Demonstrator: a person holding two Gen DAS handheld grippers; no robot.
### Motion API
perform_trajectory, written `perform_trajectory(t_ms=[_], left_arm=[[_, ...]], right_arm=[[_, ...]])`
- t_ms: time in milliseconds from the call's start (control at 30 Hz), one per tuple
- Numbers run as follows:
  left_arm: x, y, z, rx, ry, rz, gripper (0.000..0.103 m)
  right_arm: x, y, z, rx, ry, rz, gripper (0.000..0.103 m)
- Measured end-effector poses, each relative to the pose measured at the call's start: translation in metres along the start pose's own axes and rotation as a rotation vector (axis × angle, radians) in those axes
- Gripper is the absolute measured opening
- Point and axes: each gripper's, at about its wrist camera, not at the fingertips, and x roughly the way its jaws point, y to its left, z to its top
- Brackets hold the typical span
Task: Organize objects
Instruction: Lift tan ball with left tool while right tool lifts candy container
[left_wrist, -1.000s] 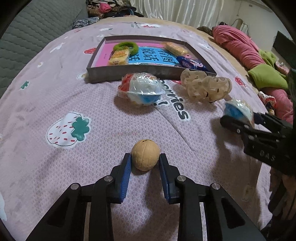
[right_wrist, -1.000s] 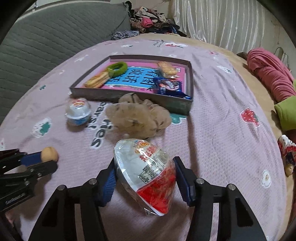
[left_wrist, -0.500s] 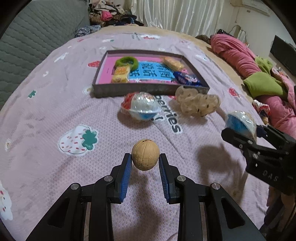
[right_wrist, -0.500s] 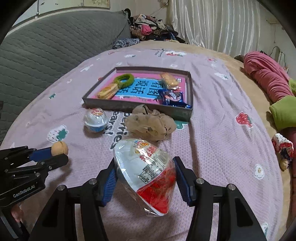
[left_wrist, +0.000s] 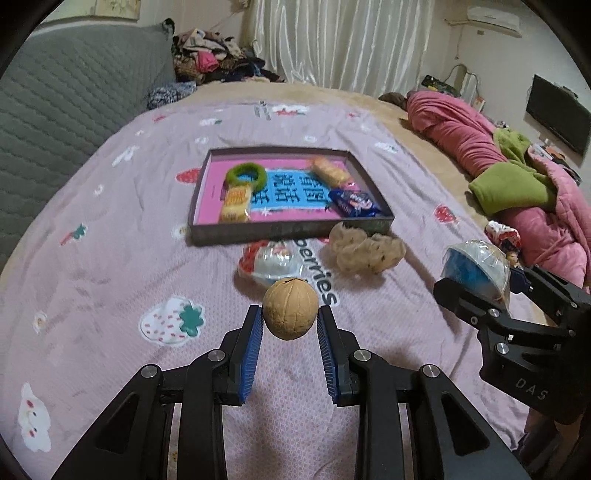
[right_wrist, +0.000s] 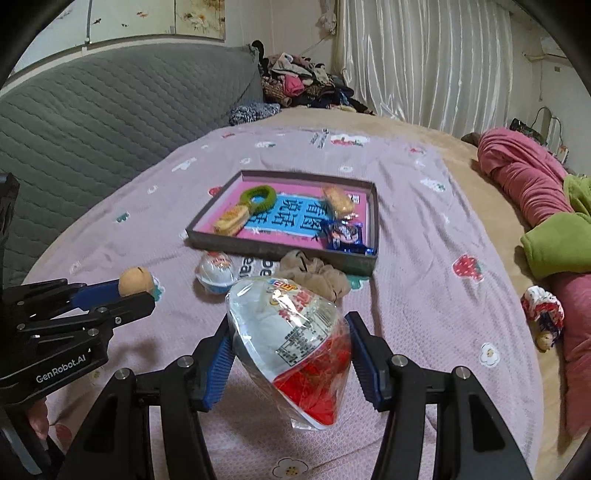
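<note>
The left tool (left_wrist: 290, 325) pinched a walnut (left_wrist: 290, 308); the right tool (right_wrist: 290, 354) clamped a wrapped toy egg (right_wrist: 291, 343), both clear above the bed (left_wrist: 92, 258). Ahead, past a second egg (right_wrist: 216, 272) and a scrunchie (left_wrist: 364, 251), lay the tray (right_wrist: 280, 254), its long side crosswise, nearer the left tool, I judged.

Both tools are black angular frames with silver screws and ribbed blue pads; the left tool (left_wrist: 290, 325) reads "GenRobot.AI", the right tool (right_wrist: 290, 350) "DAS".
</note>
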Motion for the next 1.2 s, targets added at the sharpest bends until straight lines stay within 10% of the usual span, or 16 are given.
perform_trajectory(t_ms=[1200], left_arm=[[-0.053, -0.022, 0.105, 0.087, -0.189, 0.019, 0.031]], right_arm=[[-0.046, -0.005, 0.084, 0.009, -0.184, -0.023, 0.058]])
